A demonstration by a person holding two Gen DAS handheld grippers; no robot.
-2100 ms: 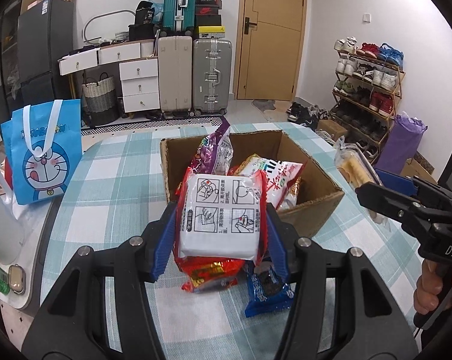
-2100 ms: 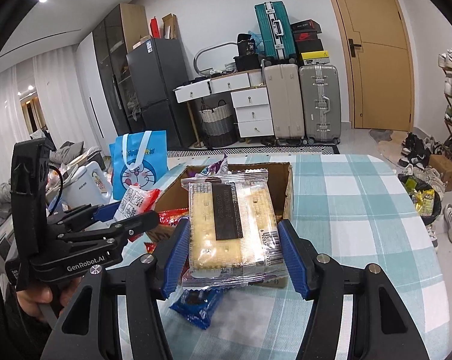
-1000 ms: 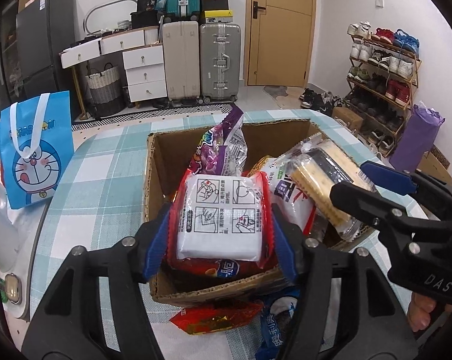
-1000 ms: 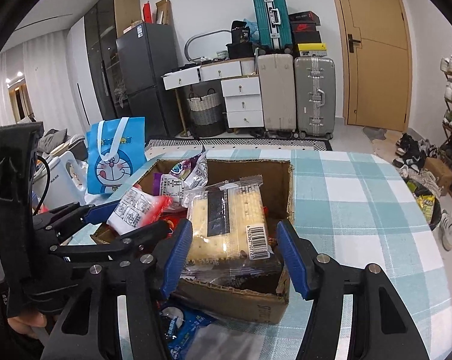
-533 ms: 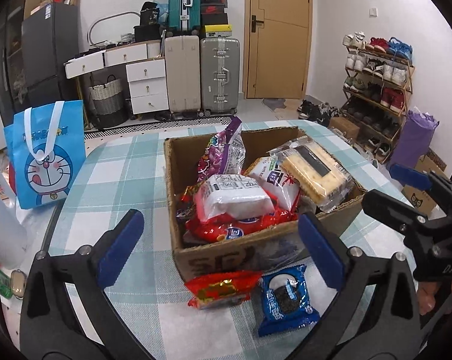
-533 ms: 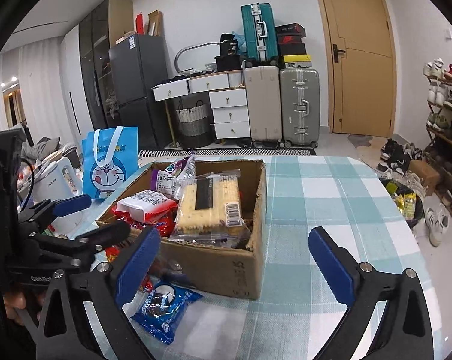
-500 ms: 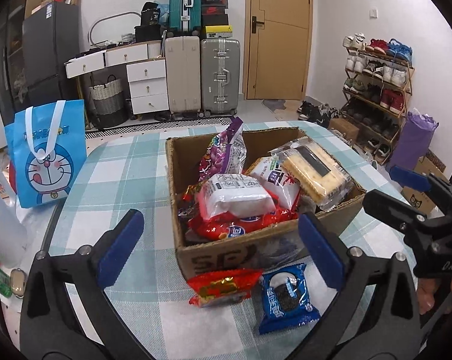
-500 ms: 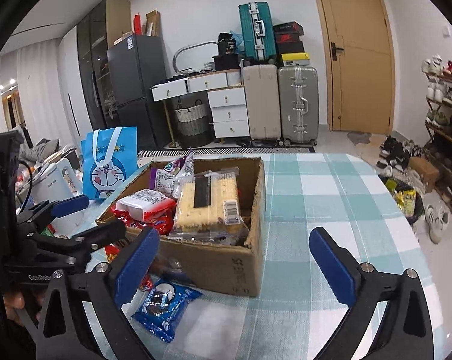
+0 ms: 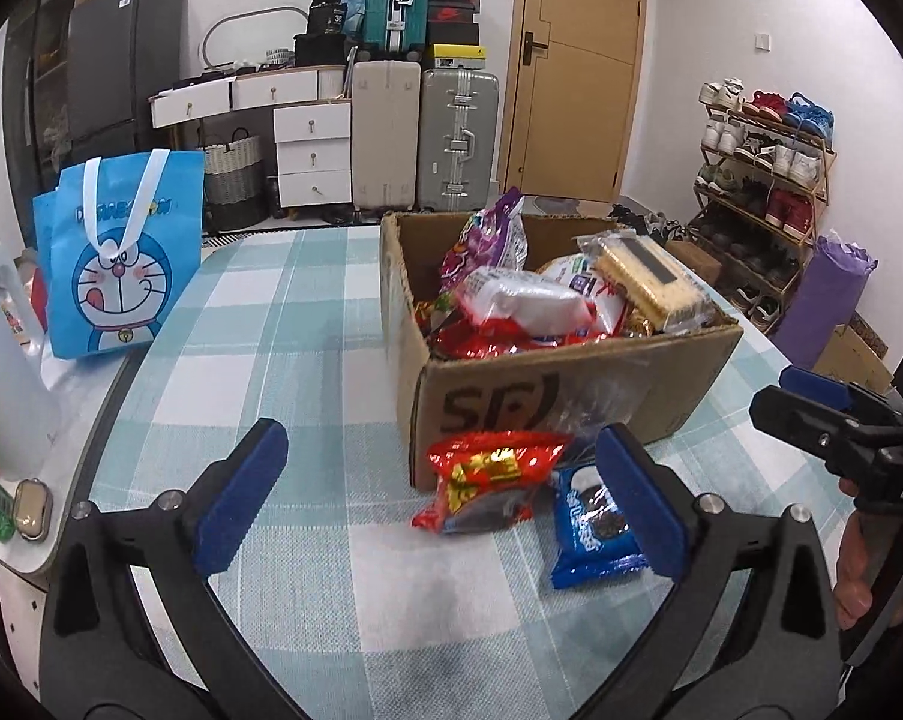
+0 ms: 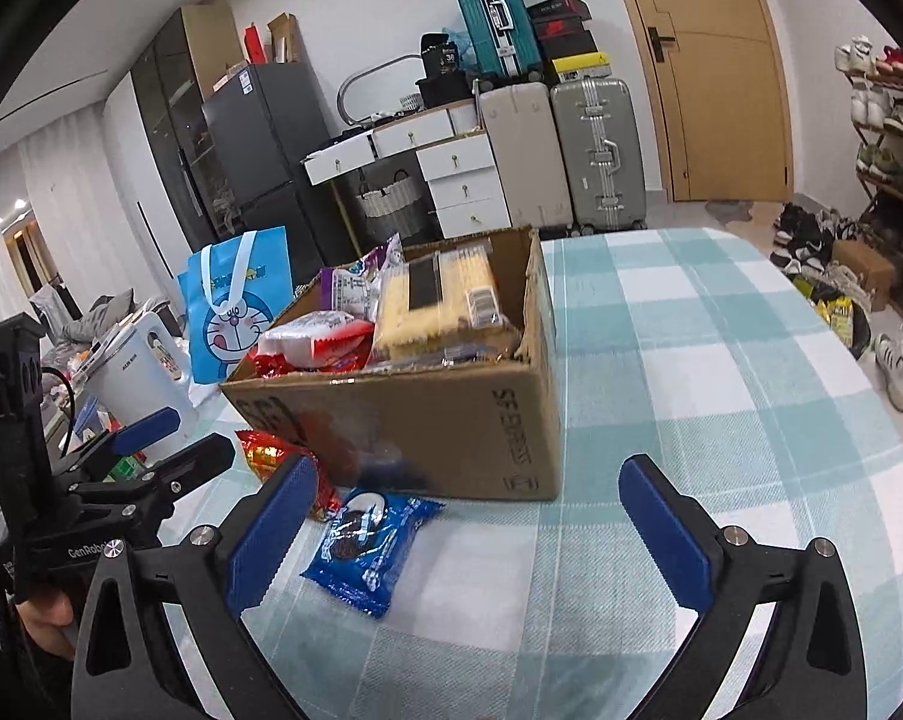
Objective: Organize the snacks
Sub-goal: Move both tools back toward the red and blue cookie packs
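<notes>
A cardboard box (image 9: 577,387) stands on the checked tablecloth and holds several snack packs, among them a red-and-white pack (image 9: 520,303) and a cracker pack (image 9: 649,285). A red snack bag (image 9: 493,477) and a blue cookie pack (image 9: 592,525) lie on the cloth in front of the box. My left gripper (image 9: 442,501) is open and empty, low over the cloth before the red bag. My right gripper (image 10: 469,531) is open and empty, just past the blue cookie pack (image 10: 370,546), near the box (image 10: 427,414).
A blue Doraemon bag (image 9: 121,255) stands at the table's left edge beside a white kettle (image 9: 1,360). Suitcases (image 9: 424,138) and drawers stand by the far wall. A shoe rack (image 9: 763,192) is at the right.
Both grippers let go of their packs into the box, opened wide and drew back and down toward the two packs lying in front of the box.
</notes>
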